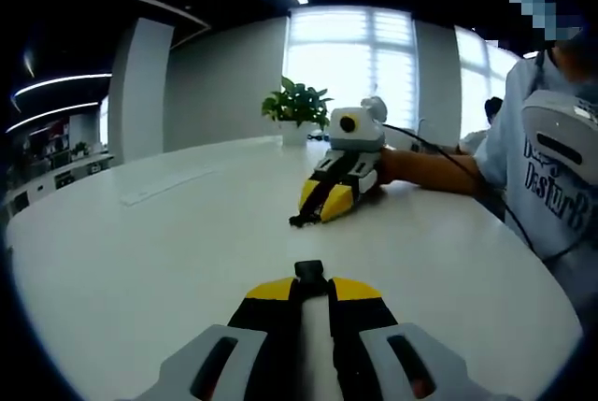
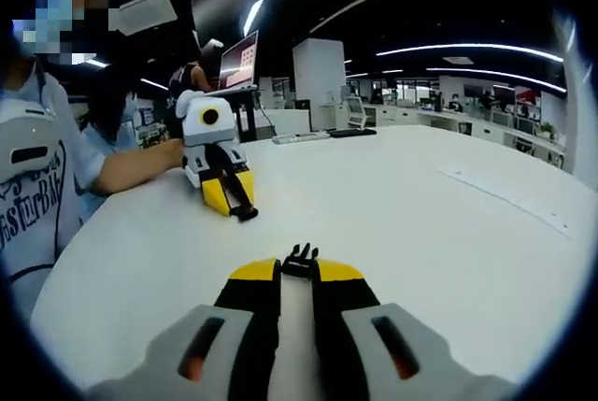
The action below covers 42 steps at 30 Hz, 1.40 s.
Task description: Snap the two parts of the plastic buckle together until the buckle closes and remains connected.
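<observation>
In the left gripper view, my left gripper point(image 1: 309, 286) is shut on a small black buckle part point(image 1: 309, 271) that sticks out past its yellow tips. Farther across the white table point(image 1: 140, 261), my right gripper point(image 1: 329, 197) lies low on the surface with a black piece point(image 1: 299, 221) at its tip. In the right gripper view, my right gripper point(image 2: 297, 272) is shut on the pronged black buckle part point(image 2: 299, 259). My left gripper point(image 2: 227, 193) faces it from the far left, holding its black piece point(image 2: 246, 213). The two parts are well apart.
A person in a light printed shirt point(image 1: 556, 172) sits at the table's edge with a forearm point(image 2: 135, 165) on it. A potted plant point(image 1: 297, 107) stands at the far side. A long white strip point(image 2: 505, 197) lies on the table, with a monitor point(image 2: 239, 60) and keyboard point(image 2: 327, 135) beyond.
</observation>
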Tool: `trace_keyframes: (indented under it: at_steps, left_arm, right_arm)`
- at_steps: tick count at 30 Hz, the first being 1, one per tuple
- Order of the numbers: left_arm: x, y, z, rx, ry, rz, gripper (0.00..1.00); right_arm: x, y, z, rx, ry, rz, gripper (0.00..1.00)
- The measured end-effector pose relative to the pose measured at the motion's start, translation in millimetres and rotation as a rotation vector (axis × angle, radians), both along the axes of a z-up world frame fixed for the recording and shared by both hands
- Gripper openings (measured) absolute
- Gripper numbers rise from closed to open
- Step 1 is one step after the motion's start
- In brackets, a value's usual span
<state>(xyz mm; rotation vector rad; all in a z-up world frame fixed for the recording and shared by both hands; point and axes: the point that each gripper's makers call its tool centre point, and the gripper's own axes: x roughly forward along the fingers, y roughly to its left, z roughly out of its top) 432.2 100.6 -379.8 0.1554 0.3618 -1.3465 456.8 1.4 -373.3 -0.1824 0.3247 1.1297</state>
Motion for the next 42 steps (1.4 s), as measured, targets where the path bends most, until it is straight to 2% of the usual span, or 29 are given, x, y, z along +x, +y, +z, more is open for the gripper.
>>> trace_keyframes:
  at_steps: [8,11,23,29,36,42]
  left_arm:
    - [-4.1,-1,-0.1,0.000,-0.007,-0.020,0.11]
    - [-6.2,-1,-0.4,0.003,-0.016,-0.032,0.11]
    - [-13.4,-4,-1.9,0.009,-0.024,-0.069,0.11]
    - [-16.8,-6,-2.4,0.009,-0.024,-0.090,0.11]
    - [-21.9,-7,-2.4,0.008,-0.025,-0.116,0.11]
    - [-27.2,-10,-2.1,0.006,-0.021,-0.138,0.11]
  right_arm:
    - [-8,5,0.1,-0.002,0.001,0.050,0.14]
    - [-16,9,0.3,-0.001,0.005,0.093,0.13]
    - [-30,18,-0.3,-0.012,-0.013,0.168,0.13]
    - [-36,22,-0.8,-0.029,-0.044,0.200,0.13]
    - [-41,25,-1.2,-0.030,-0.046,0.232,0.13]
    - [-52,35,-1.0,-0.033,-0.053,0.292,0.13]
